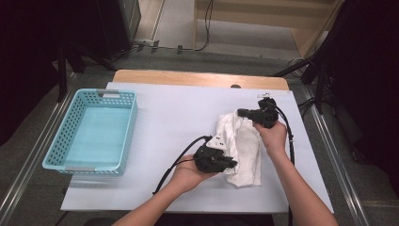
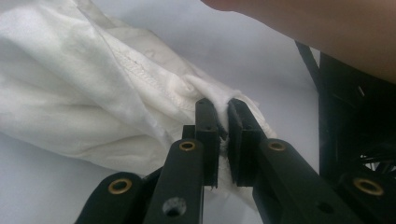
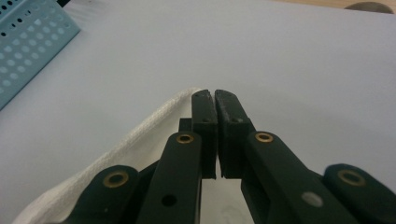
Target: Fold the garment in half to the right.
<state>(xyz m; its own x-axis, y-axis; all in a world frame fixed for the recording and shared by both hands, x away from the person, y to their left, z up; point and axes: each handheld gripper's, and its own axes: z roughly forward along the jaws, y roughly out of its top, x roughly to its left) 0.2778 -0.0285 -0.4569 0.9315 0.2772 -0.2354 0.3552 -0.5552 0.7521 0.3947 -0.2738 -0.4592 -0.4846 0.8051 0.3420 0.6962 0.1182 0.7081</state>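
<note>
— Where does the crumpled white cotton cloth (image 1: 241,146) lie?

— On the white table sheet (image 1: 174,122), right of centre, stretched between the two tools. The left gripper (image 2: 223,108) bites a bunched, stitched fold at its near edge; the right gripper (image 3: 214,94) pinches a thick hemmed edge at its far corner.

— And the jaws?

— Both pairs are pressed almost together, with only cloth between the black pads.

— Anything else?

— A light blue perforated plastic basket (image 1: 66,136) stands well apart at the left.

blue basket (image 1: 92,132), white table (image 1: 174,117)
</note>
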